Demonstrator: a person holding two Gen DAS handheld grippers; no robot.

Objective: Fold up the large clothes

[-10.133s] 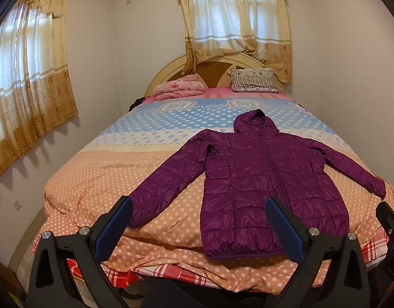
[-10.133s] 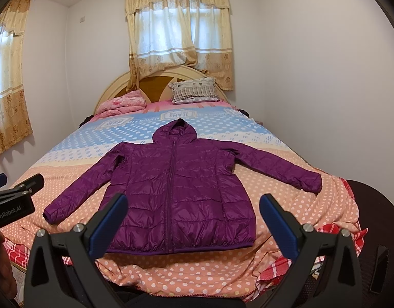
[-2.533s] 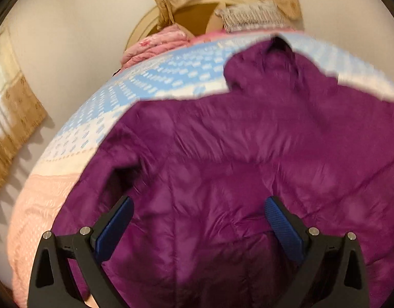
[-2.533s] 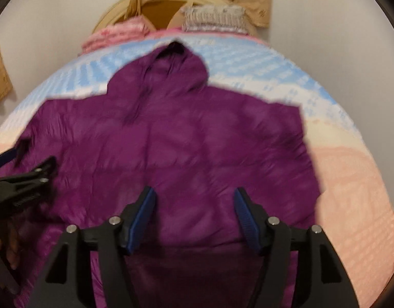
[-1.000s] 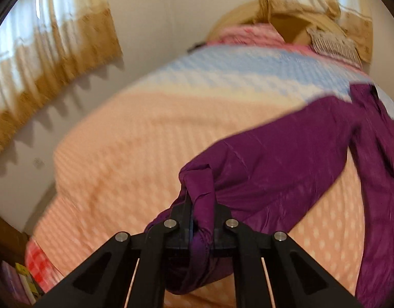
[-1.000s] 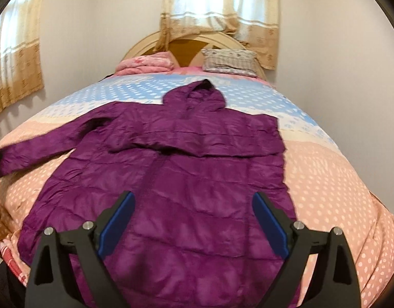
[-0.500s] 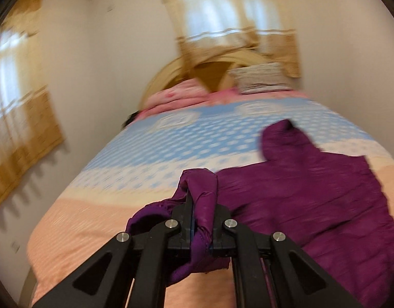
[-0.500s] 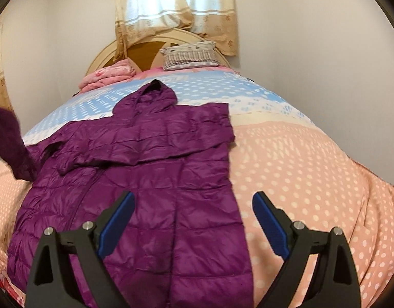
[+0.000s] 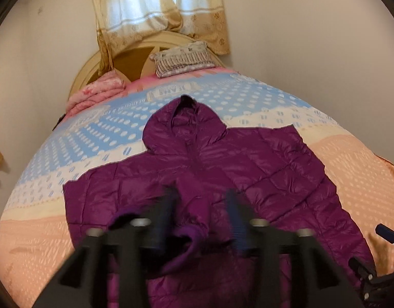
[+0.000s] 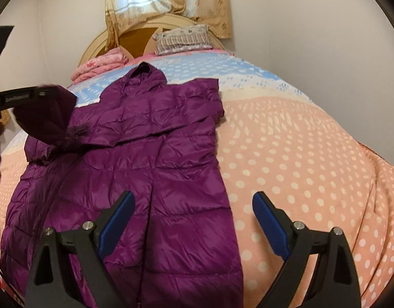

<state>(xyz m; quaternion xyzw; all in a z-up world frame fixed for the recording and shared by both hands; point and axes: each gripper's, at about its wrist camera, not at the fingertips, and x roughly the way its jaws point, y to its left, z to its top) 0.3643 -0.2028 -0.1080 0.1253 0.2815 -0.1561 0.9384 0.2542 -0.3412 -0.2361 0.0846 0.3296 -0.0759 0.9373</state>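
Observation:
A purple hooded puffer jacket lies flat on the bed, hood toward the headboard. In the right wrist view one sleeve lies folded across its chest. My left gripper hovers over the jacket's middle, blurred, and its jaws are opening. The other sleeve's cuff sits loosely between them, nearer the left finger. In the right wrist view that gripper is at the far left with the sleeve drooping from it. My right gripper stands open above the jacket's lower right edge, holding nothing.
The bed cover is peach with white dots near me and blue and white farther back. A striped pillow and a folded pink blanket lie at the headboard. Walls close in on both sides, with a curtained window behind.
My left gripper carried the sleeve from the bed's left side over the jacket's middle, and its jaws went from clamped on the cuff to spread apart. The right gripper shifted slightly right.

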